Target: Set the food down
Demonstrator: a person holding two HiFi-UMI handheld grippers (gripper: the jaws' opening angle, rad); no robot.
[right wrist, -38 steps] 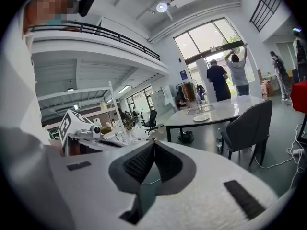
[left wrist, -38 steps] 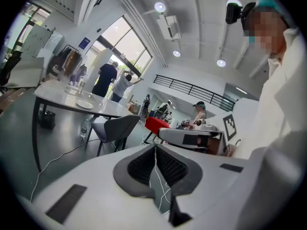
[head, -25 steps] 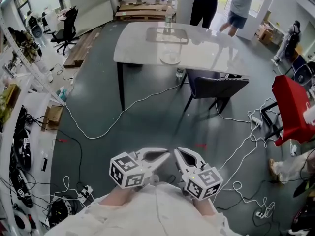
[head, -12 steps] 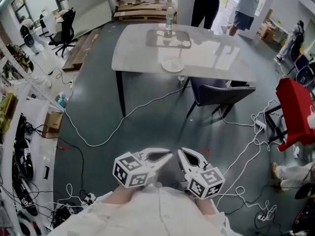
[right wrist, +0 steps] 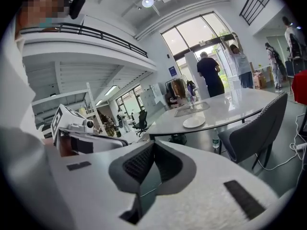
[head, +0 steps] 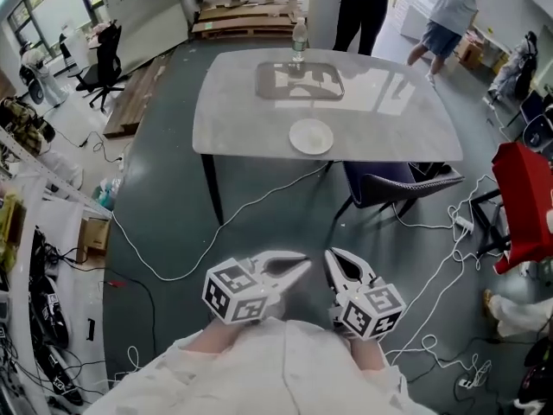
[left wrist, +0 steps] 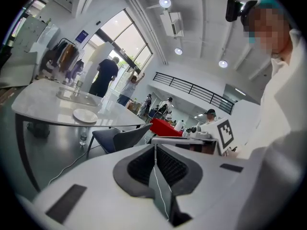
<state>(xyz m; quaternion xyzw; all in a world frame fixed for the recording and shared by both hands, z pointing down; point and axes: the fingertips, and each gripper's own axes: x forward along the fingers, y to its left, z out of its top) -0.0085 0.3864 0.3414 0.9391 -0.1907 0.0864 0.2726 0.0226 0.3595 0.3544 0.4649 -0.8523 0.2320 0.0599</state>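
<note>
"White plate [head: 311, 136]: location?" asks the first inspector.

"On the pale table [head: 233, 102], near its front edge and well apart from both grippers," the second replies. "Behind it lies a shallow clear tray [head: 300, 80]. 1 bottle [head: 299, 37] stands upright at the far edge. Whether the plate carries any food cannot be told, and no view shows food elsewhere."

"Left gripper [head: 304, 264]?"

"Held low, just ahead of the person's white sleeves [head: 276, 370], over the dark grey floor [head: 259, 206]. Its own view shows the 2 jaws pressed together, with nothing between the ribbed pads [left wrist: 141, 164]."

"Right gripper [head: 332, 256]?"

"Just beside the left one, with the tips near each other but apart. Its jaws are likewise closed flat on each other, and it holds nothing."

"Surroundings?"

"1 dark chair [head: 397, 184] is tucked under the table's front right corner. White cables [head: 173, 266] trail across the floor. A red object [head: 527, 206] stands at the right edge of the head view. Beyond the table's far side are 2 people, 1 in dark clothes [head: 363, 7] and 1 in a light top [head: 449, 11]. Wooden pallets [head: 246, 15] lie at the far left, with 1 black office chair [head: 99, 54] near them."
</note>
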